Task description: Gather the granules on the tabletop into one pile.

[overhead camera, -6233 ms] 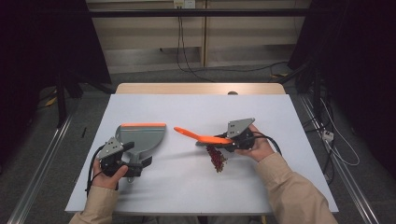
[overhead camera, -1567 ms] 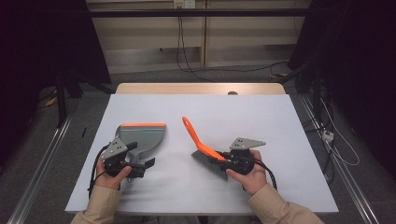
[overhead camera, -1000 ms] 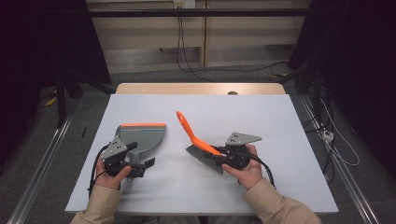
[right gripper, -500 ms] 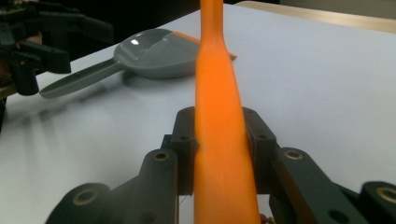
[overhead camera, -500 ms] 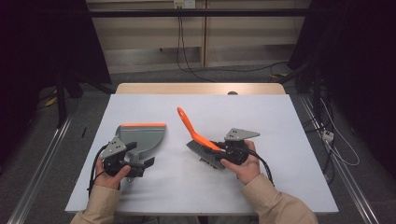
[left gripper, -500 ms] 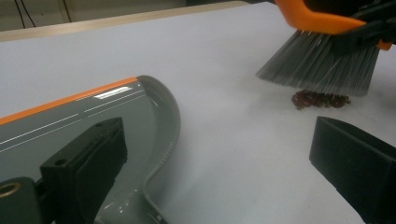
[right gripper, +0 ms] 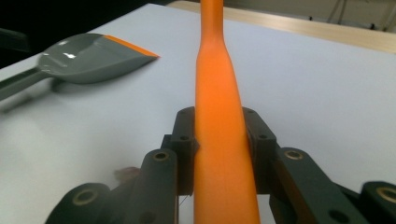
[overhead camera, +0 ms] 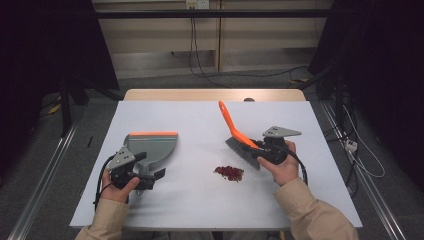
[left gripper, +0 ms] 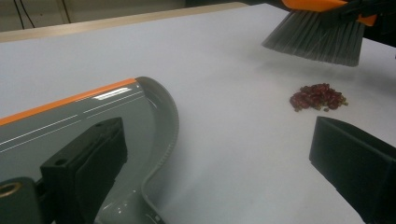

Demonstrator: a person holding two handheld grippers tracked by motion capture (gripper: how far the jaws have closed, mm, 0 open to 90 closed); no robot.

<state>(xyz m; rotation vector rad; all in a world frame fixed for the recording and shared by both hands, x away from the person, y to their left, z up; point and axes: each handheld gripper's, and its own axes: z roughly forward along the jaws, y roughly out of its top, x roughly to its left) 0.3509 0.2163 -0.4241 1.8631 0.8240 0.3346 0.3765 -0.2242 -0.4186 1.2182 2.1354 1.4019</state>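
So the right claw [overhead camera: 265, 150] is clamped tight on the orange handle of a hand brush [overhead camera: 235, 135], jaws pressing it from both sides, and the grey bristles hang just above the white tabletop [overhead camera: 200, 120] with the handle sticking up and away from the person. A little pile of dark red crumbs [overhead camera: 229, 173] sits on the tabletop right beside the bristles, toward the person and a bit to the left, not touching them. Over on the left there's a grey dustpan [overhead camera: 150, 147] with an orange lip lying flat, well apart from the pile. The left claw [overhead camera: 145, 175] is at its handle end, jaws spread wide, not squeezing anything as far as I can see.
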